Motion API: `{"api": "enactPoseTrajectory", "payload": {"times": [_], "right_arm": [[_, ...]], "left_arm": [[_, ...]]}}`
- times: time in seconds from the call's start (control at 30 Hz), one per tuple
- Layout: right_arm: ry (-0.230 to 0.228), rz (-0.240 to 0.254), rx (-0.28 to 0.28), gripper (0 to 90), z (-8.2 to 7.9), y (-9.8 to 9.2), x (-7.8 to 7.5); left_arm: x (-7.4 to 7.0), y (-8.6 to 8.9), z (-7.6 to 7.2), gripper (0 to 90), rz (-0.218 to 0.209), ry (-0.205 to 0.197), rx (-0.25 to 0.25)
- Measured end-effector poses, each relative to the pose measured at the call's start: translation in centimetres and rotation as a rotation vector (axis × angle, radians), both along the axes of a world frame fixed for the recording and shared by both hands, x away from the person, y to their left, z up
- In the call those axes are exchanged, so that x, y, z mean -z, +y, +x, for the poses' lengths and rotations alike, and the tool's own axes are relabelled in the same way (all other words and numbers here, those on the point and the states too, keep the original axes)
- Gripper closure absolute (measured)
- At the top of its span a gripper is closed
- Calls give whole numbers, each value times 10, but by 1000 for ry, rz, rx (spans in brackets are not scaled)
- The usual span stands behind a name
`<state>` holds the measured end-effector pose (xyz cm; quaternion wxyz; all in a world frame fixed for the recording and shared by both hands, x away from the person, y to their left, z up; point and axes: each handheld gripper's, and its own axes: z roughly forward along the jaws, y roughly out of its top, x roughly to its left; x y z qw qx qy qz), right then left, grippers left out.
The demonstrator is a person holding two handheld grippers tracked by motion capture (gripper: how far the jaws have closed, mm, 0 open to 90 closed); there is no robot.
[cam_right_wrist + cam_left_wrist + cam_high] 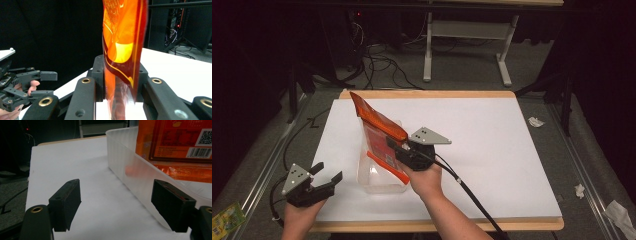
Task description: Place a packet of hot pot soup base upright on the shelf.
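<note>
Orange snack pouch (379, 131), light, crinkly and slippery, leans from the clear tub (377, 182) on the table (492, 150), long axis tilting up-left, pinched low by the right tongs (398, 150). Left gripper view: left tongs (116, 205) gape empty beside the tub. Right gripper view: pads squeeze the pouch's sealed edge, the best hold.

The left gripper (328, 180) hovered low with jaws spread wide; the right gripper (398, 148) had its jaws clamped close together.

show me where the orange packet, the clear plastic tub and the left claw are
orange packet (377, 122), high view, upper part of the bag.
clear plastic tub (120, 160), left gripper view, its near side wall.
left claw (325, 176), high view, midway between its open fingertips.
</note>
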<state>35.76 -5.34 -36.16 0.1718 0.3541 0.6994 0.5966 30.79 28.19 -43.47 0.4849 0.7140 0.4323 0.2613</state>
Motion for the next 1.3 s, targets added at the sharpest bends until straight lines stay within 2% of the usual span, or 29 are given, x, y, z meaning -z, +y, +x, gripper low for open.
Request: {"api": "enactPoseTrajectory", "payload": {"times": [0.5,0.67,1.03,1.3], "right_arm": [[23,-19,13,725,4,6,15],[28,-10,23,725,3,7,15],[18,4,26,724,1,4,21],[-3,-6,21,723,-6,3,27]], "left_arm": [[0,1,0,246,0,1,1],[0,0,0,246,3,0,3],[0,-1,0,246,6,6,12],[0,-2,0,246,9,5,16]]}}
